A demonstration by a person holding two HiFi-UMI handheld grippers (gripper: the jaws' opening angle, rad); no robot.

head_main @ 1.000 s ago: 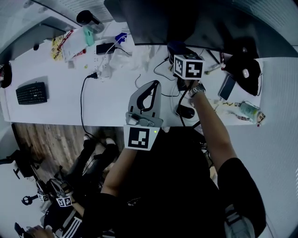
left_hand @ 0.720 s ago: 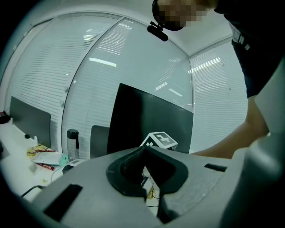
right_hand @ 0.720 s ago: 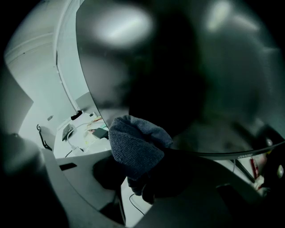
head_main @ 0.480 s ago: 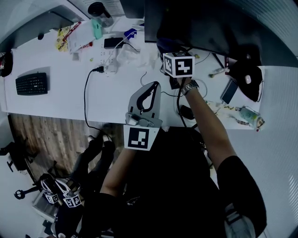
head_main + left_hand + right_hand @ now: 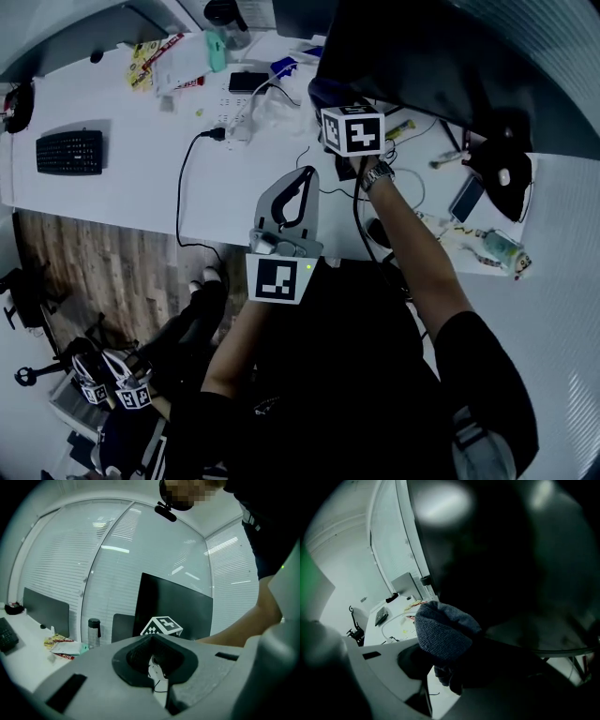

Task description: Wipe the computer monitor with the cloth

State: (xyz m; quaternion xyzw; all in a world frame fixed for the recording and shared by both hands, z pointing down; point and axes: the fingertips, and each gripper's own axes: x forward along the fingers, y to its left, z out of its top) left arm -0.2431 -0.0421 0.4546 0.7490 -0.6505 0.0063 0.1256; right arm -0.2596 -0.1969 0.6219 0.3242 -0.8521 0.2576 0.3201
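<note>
jaws of the right gripper (image 5: 443, 670) clamp the cloth (image 5: 440, 632) at the monitor (image 5: 487, 559); left gripper's (image 5: 303, 180) jaws sit together over the counter (image 5: 122, 192), short of the monitor.

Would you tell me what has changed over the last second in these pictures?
The right gripper, shut on the cloth, has slid left along the monitor toward its left edge. The left gripper stayed shut and empty above the near edge of the desk. Nothing was grabbed or released.

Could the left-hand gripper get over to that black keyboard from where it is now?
Probably yes. The left gripper, fingers shut and empty, hangs over the desk; only bare top and a flat black cable lie before the keyboard. It is a long sideways stretch.
</note>
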